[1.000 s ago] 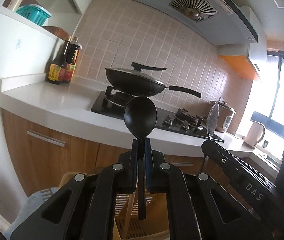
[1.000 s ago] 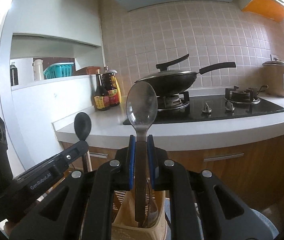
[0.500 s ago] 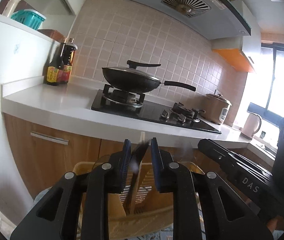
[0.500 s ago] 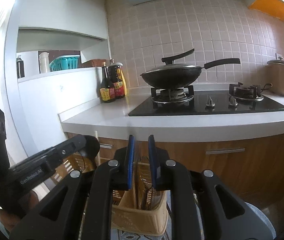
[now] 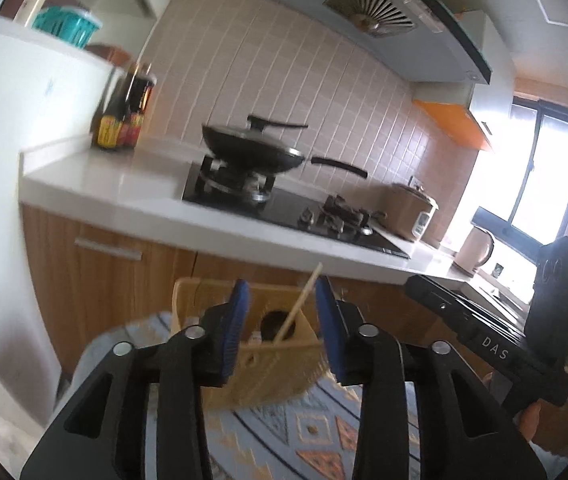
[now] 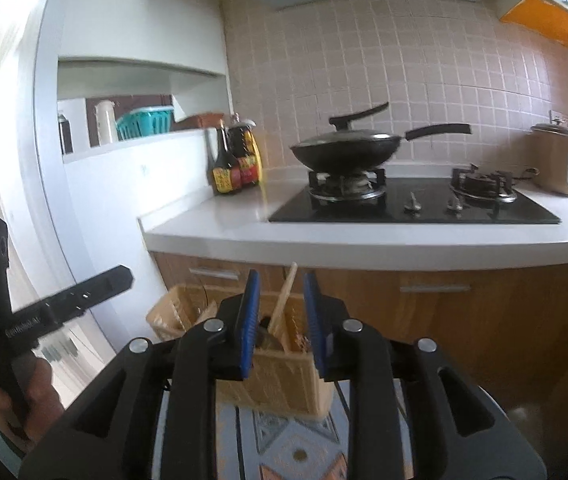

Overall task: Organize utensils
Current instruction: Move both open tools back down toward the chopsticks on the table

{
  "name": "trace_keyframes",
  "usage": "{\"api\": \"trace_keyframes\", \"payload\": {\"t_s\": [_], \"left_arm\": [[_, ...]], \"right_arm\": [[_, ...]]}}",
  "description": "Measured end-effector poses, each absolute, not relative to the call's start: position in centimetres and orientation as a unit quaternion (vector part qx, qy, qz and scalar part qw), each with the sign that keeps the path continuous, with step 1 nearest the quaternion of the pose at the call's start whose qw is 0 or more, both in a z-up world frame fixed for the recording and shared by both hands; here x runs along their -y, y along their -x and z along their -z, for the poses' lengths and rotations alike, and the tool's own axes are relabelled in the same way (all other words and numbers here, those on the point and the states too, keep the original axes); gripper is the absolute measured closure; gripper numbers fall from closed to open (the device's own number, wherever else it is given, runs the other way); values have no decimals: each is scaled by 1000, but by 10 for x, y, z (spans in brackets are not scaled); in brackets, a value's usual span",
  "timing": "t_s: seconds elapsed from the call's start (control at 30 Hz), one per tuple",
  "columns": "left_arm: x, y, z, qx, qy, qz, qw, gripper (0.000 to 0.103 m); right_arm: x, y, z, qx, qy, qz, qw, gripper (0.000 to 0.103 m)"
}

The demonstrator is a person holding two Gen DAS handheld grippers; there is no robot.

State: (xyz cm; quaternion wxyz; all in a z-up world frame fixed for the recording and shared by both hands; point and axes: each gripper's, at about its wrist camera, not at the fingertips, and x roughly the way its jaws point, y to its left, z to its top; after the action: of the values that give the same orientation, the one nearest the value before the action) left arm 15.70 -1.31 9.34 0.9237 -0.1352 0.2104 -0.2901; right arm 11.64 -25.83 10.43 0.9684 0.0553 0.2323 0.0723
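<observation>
Left wrist: both tongs (image 5: 281,322) opening, empty, over basket (image 5: 271,364).

We're in a home kitchen here: a lidded wok (image 6: 344,150) sits on a gas stove (image 6: 412,204). Tiled wall (image 6: 404,60) behind, sauce bottles (image 6: 235,160) and rice cooker (image 6: 560,160) on the white counter (image 6: 364,236).

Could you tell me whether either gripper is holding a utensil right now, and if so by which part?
Nothing is held. The left gripper and right gripper are both empty, jaws opening, above the utensil basket.
</observation>
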Motion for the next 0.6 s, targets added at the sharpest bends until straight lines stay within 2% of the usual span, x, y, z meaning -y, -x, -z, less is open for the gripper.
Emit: {"api": "trace_keyframes", "payload": {"t_s": [0.1,0.3,0.43,0.6], "left_arm": [[5,-151,-89,-257,141,287,912,64],[2,-146,-49,-394,152,265,867,64],[15,-127,-11,-460,114,251,844,61],[26,-103,30,-511,116,259,811,59]], "right_arm": [[262,-109,-102,-280,-56,-61,956,82],[271,-94,-64,-434,-70,-45,897,82],[281,-70,-28,-493,-101,-41,863,82],[292,-35,16,-537,-138,-35,831,82]]}}
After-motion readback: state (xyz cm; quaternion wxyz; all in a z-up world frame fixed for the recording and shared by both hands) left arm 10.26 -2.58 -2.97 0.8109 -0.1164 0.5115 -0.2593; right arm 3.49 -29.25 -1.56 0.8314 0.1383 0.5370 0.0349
